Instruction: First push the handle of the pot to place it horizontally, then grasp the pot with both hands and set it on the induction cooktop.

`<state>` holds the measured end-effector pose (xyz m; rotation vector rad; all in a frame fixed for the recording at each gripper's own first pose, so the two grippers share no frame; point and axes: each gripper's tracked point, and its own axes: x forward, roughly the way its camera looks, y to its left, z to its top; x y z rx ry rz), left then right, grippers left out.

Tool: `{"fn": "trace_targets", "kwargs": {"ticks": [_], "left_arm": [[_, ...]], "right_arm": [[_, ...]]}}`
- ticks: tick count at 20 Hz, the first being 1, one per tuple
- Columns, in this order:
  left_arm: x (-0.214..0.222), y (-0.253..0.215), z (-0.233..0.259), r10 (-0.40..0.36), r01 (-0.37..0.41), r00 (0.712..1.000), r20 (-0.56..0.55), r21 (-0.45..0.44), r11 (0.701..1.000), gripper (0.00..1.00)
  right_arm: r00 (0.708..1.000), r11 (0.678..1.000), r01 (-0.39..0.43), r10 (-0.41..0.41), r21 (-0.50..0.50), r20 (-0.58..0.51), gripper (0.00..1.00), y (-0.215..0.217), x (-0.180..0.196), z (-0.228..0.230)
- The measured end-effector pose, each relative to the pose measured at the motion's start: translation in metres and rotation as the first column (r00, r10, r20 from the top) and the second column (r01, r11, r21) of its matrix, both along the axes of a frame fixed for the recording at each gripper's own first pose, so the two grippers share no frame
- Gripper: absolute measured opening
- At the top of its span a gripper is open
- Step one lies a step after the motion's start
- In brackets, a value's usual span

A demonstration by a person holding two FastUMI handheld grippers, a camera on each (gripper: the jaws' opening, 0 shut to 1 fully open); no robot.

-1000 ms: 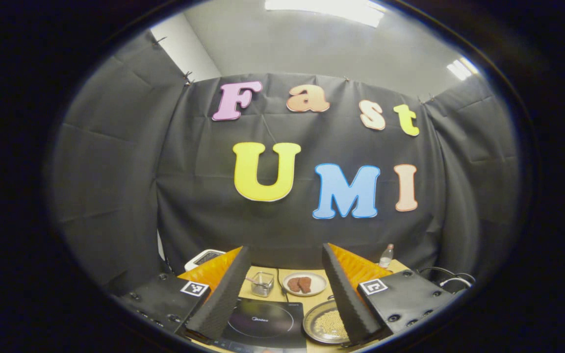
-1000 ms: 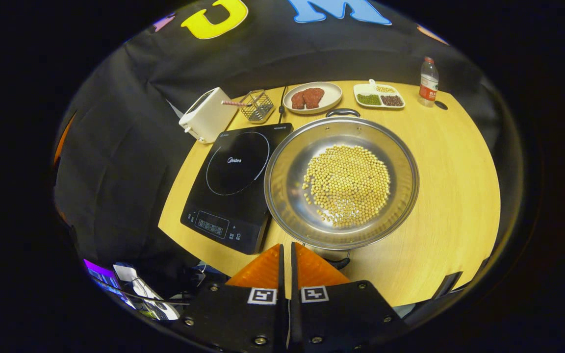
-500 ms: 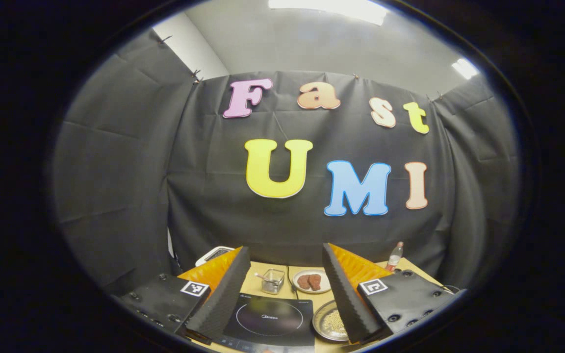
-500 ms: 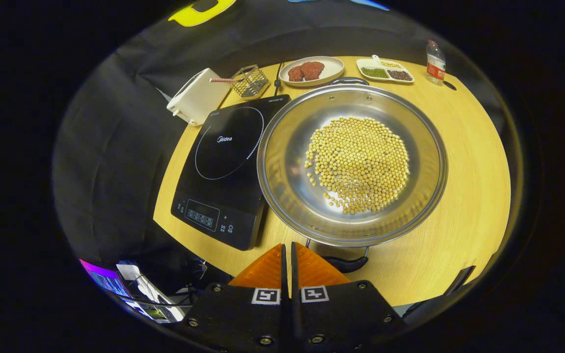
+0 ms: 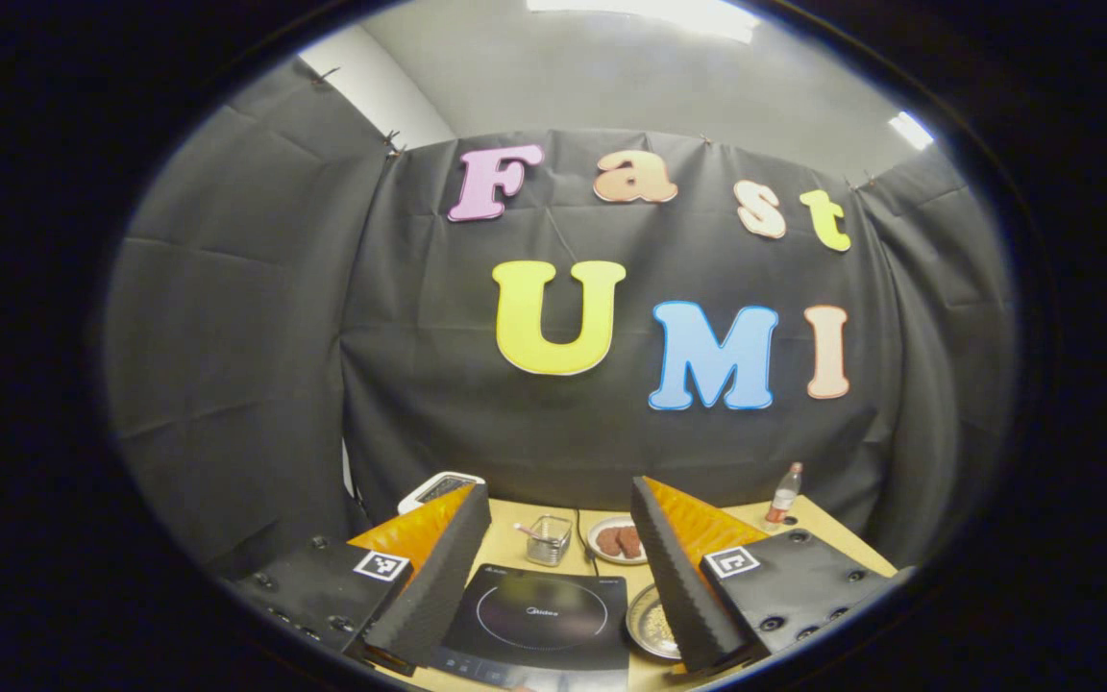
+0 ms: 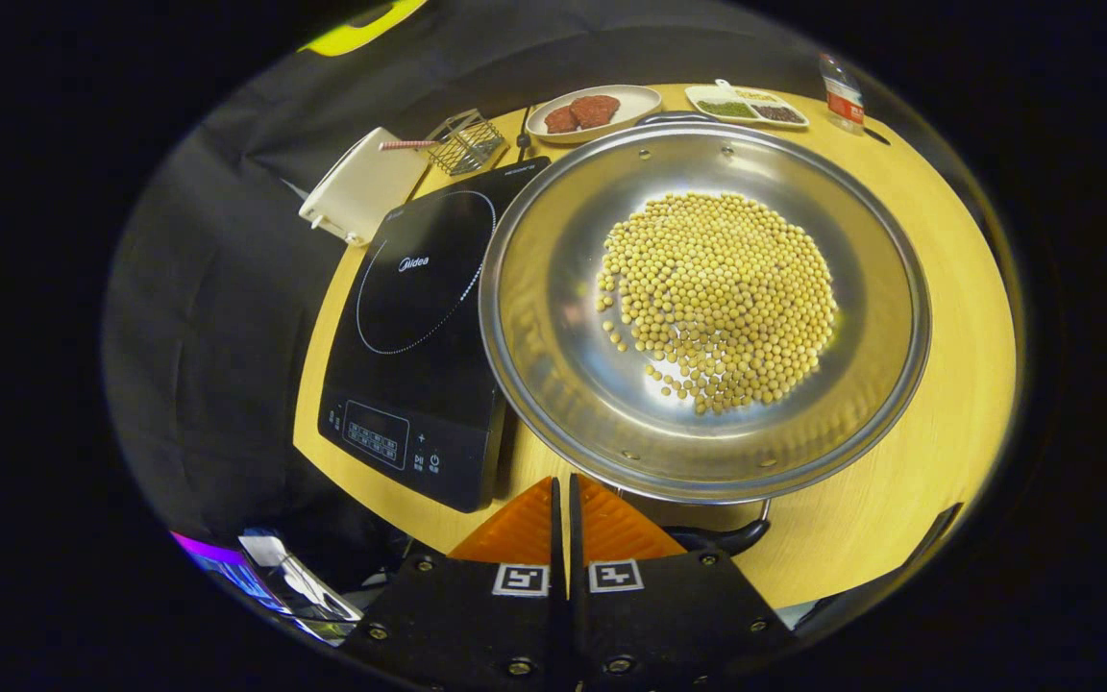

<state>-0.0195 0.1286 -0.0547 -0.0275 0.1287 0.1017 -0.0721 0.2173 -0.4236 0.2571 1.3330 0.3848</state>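
Note:
A wide steel pot (image 6: pixel 553 317) holding yellow soybeans (image 6: pixel 717 298) sits on the round wooden table, right of the black induction cooktop (image 6: pixel 419 317). Its near black handle (image 6: pixel 722 534) points toward me, its far handle (image 6: pixel 669 117) away. My right gripper (image 6: pixel 561 485) is shut and empty, its tips just above the pot's near rim, left of the near handle. In the left gripper view my left gripper (image 5: pixel 553 500) is open and raised, with the cooktop (image 5: pixel 539 615) and a slice of the pot (image 5: pixel 648 625) seen between its fingers.
Behind the cooktop lie a white toaster (image 6: pixel 361 187) and a wire basket (image 6: pixel 462 144). A plate of meat (image 6: pixel 592 111), a divided dish of beans (image 6: pixel 746 104) and a water bottle (image 6: pixel 837 91) line the table's far edge. Bare wooden tabletop (image 6: pixel 957 317) shows right of the pot.
My right gripper has moved down and forward toward the pot, which looks larger now. My left gripper has drawn back and shifted left, so the table items look smaller.

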Motion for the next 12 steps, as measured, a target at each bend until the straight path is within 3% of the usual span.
{"fn": "trace_targets", "kwargs": {"ticks": [4, 12], "left_arm": [[0.002, -0.004, -0.003, -0.02, 0.02, 1.0, -0.002, -0.021, 1.0, 0.96], [0.021, -0.008, -0.021, -0.099, 0.099, 0.995, -0.003, -0.059, 0.993, 0.96]], "right_arm": [[0.997, 0.996, 0.083, -0.082, 0.021, -0.011, 0.01, -0.009, 0.0, -0.004], [0.964, 0.963, 0.265, -0.265, -0.042, 0.005, 0.01, -0.057, 0.005, -0.01]]}}
